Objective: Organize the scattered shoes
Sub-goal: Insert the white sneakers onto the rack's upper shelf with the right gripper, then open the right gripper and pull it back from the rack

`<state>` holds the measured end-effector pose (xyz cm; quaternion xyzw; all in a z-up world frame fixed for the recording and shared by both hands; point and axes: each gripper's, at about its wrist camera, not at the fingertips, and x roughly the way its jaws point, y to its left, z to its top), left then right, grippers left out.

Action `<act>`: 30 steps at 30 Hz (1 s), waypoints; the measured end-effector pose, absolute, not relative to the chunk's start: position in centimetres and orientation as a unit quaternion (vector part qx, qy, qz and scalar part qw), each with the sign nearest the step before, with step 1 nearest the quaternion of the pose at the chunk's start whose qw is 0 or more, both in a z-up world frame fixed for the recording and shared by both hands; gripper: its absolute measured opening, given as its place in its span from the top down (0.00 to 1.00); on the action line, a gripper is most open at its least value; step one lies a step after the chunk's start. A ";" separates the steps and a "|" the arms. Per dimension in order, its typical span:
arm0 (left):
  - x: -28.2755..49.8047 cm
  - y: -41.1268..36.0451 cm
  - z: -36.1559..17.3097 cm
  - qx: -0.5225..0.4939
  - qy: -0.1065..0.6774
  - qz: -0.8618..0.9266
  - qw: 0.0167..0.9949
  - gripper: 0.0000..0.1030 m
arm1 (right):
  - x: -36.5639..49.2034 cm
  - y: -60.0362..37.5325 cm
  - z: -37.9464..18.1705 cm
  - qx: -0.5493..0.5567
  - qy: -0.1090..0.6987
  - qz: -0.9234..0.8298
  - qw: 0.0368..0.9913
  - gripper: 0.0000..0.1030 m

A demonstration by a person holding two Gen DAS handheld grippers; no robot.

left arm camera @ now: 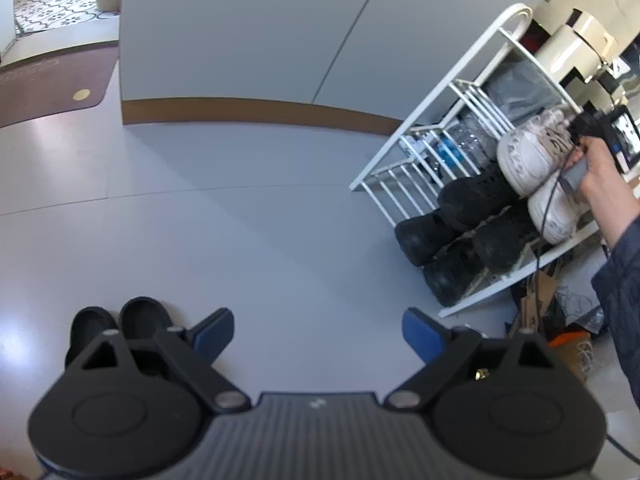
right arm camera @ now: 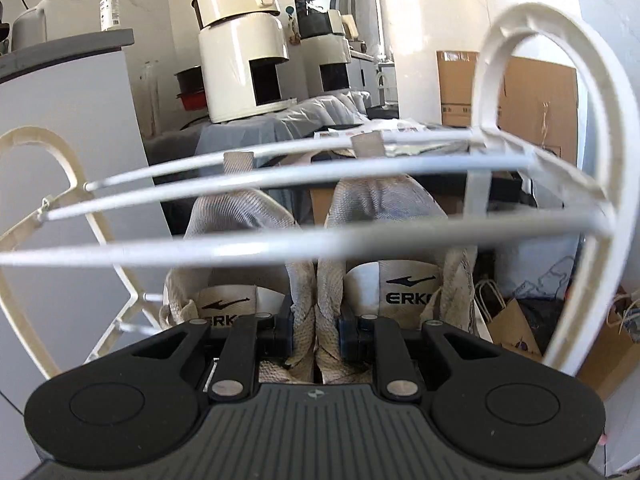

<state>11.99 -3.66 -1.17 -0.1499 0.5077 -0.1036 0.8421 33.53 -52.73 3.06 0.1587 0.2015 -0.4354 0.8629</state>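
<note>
The right gripper (right arm camera: 316,338) is clamped on the inner collars of a pair of white sneakers (right arm camera: 320,280), pinching the two shoes together side by side under the upper rails of the white shoe rack (right arm camera: 520,152); from the left wrist view the same pair sits at three o'clock, carried by the person's hand (left arm camera: 592,160) at the rack's top tier, above black shoes (left arm camera: 460,232) on the lower tier. The left gripper (left arm camera: 316,332) hangs wide apart and empty over the grey floor (left arm camera: 240,220), with a pair of black slippers (left arm camera: 116,328) at eight o'clock, partly hidden behind its left finger
</note>
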 end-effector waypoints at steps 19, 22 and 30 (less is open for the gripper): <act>11.6 -3.4 -1.1 -0.164 0.508 -0.109 0.839 0.10 | 36.2 -54.1 2.4 0.108 0.215 -0.433 0.869 0.54; 11.3 -3.5 -0.9 -0.163 0.507 -0.115 0.839 0.10 | 36.1 -52.5 2.5 0.046 0.182 -0.428 0.884 0.34; 11.6 -3.0 -1.2 -0.166 0.514 -0.096 0.836 0.10 | 35.5 -50.7 2.5 0.054 0.186 -0.412 0.890 0.23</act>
